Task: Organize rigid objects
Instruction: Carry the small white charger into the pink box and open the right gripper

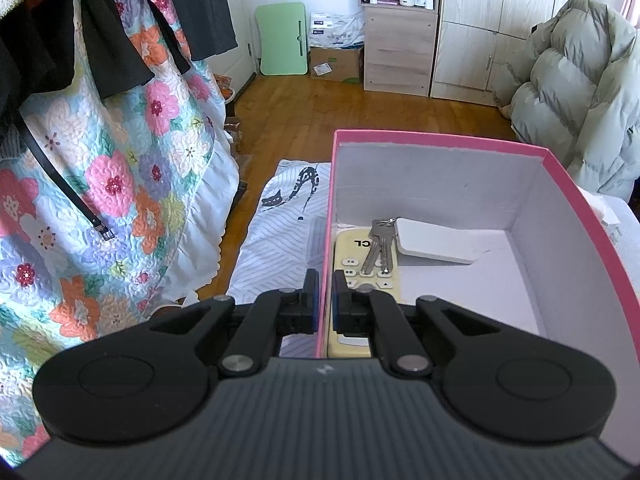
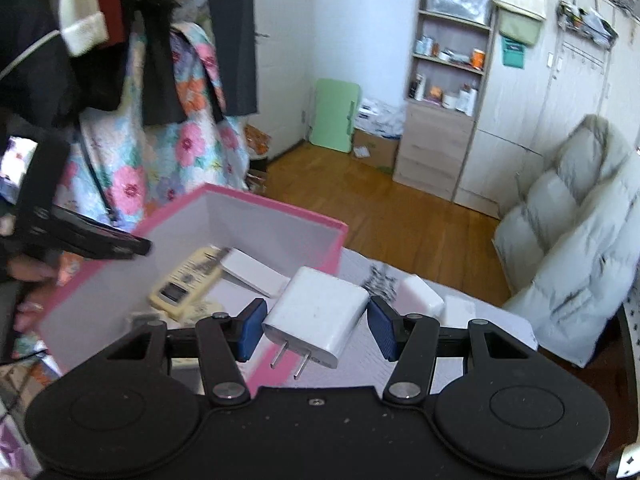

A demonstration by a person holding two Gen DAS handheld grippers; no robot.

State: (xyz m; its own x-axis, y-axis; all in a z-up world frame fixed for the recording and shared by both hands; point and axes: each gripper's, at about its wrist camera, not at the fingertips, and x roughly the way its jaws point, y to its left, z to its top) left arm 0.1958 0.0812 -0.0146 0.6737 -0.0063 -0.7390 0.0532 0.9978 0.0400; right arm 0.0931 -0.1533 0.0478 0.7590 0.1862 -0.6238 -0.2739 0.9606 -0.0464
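Left gripper (image 1: 325, 300) pinches the pink cardboard box's (image 1: 440, 138) left wall.
Only the right view shows the right gripper (image 2: 316, 330) clamping a white plastic charger (image 2: 320, 312) over the box's near edge.

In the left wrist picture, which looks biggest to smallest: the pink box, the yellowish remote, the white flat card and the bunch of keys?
1. Pink cardboard box with white inside.
2 and 3. Pale yellow remote control and flat white rectangular card: unsure, as the jaws hide part of the remote.
4. Silver metal keys, lying across both.
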